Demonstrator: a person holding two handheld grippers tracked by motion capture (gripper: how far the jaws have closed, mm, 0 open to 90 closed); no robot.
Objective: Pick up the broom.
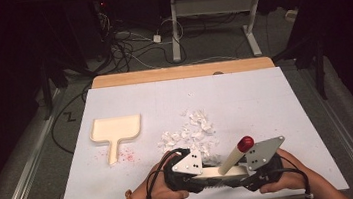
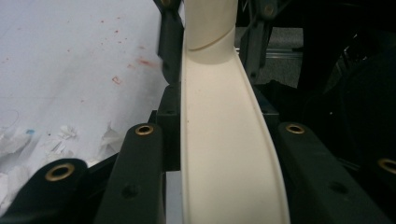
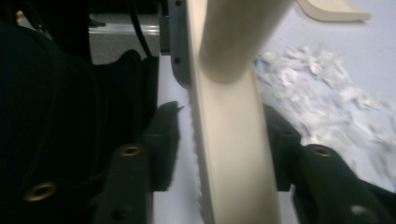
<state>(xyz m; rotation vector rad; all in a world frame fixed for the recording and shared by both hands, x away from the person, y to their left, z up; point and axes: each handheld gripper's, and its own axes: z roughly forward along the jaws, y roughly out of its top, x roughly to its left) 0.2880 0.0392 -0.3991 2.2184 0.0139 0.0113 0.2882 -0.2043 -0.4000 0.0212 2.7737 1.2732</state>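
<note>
We hold the cream brush (image 1: 223, 170) near the table's (image 1: 265, 99) front edge — left gripper (image 1: 185, 171) clamped on one end, right gripper (image 1: 255, 168) around the other, grip unclear — beside the paper scraps (image 1: 190, 130)

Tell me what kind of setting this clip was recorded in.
Probably a lab or workshop recording bay, not a home: a white board laid as a work surface, loose cables across the grey floor, and a bare adjustable desk frame behind, against dark surroundings.

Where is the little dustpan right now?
In the high view, the cream dustpan lies flat on the left part of the white table, handle toward the person, left of the paper scraps, beside red specks.
</note>
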